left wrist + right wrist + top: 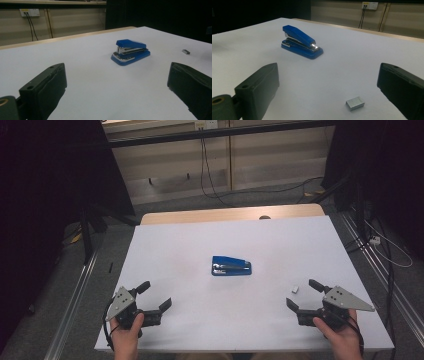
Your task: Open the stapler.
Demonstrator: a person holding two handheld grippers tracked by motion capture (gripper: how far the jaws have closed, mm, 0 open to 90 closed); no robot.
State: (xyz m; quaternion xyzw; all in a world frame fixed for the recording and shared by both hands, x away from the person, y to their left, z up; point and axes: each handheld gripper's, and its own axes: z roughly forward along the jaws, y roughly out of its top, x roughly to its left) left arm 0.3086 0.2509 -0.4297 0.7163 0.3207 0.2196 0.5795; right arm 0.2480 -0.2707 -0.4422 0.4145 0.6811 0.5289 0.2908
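Note:
A blue stapler [231, 266] lies in the middle of the white table [200, 235]; it also shows as the stapler [130, 51] in the left gripper view and the stapler [301, 42] in the right gripper view. A small grey block of staples [296, 289] rests near the right gripper, staples [355, 103] lying just ahead of its jaws, staples [186, 51] far off to the right. My left gripper [154, 296] is open at the near left. My right gripper [305, 294] is open at the near right. Both hold nothing.
The table's wooden far edge [230, 213] has a small round hole. Beyond it run wall panels with cables [207, 170] and a socket [30, 12]. Dark curtains stand at both sides, and metal floor rails [75, 295] flank the table.

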